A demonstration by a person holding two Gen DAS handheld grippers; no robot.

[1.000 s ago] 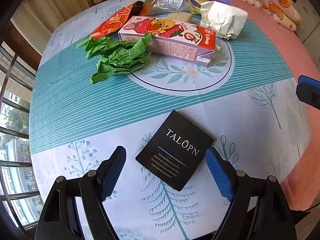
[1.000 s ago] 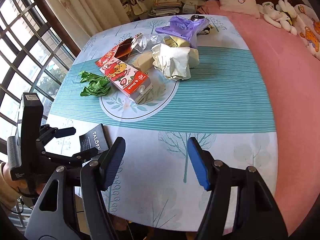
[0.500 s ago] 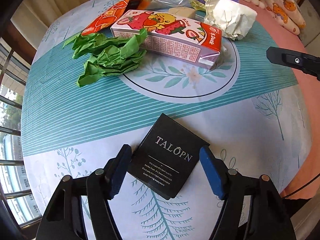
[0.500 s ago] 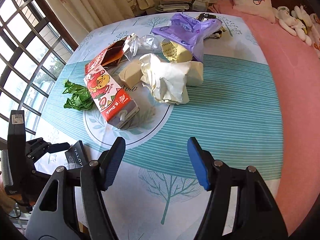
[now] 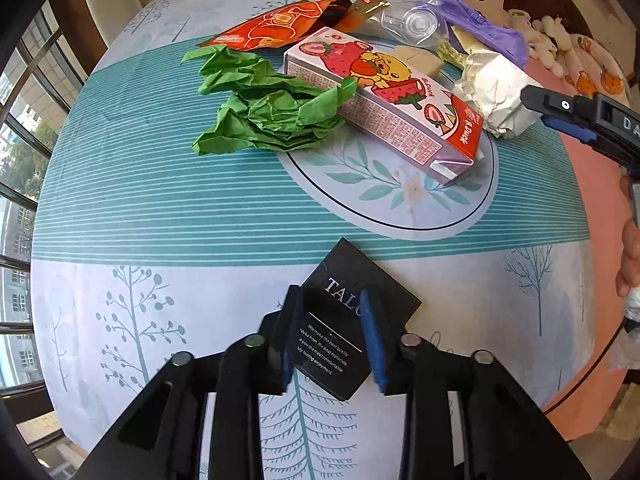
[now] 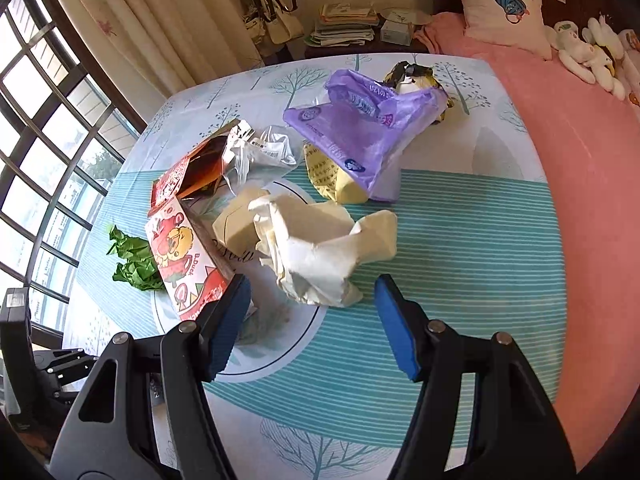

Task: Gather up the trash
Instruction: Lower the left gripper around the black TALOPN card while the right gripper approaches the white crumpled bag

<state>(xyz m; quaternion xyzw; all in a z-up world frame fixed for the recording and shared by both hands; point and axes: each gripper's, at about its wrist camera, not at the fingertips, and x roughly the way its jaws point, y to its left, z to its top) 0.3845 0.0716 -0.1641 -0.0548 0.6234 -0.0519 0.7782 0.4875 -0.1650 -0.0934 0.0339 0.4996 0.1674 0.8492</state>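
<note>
We are looking down on a patterned tablecloth [image 5: 168, 208] strewn with rubbish. Our left gripper [image 5: 331, 334] is closing its jaws around a black card [image 5: 384, 300] lying flat near the table's front edge; the card is sitting between the blue pads, and from this angle we cannot tell whether they are pressing on its edges. Its near corner is sticking out past the fingers.

Farther back, a green paper wad [image 5: 272, 108] is lying against a strawberry carton [image 5: 384, 100] resting on its side across the cloth's round motif. Behind them we are seeing an orange wrapper [image 5: 280, 26], a clear plastic bag [image 6: 264, 152], a purple bag [image 6: 360, 132] and a yellow packet [image 6: 332, 180] partly under it.

Our right gripper [image 6: 312, 324] is hovering with jaws wide apart and nothing between them, just in front of a crumpled white paper [image 6: 320, 248]. The carton's end is showing beside its left finger. A pink bedspread [image 6: 580, 160] is covering the bed to the right.
</note>
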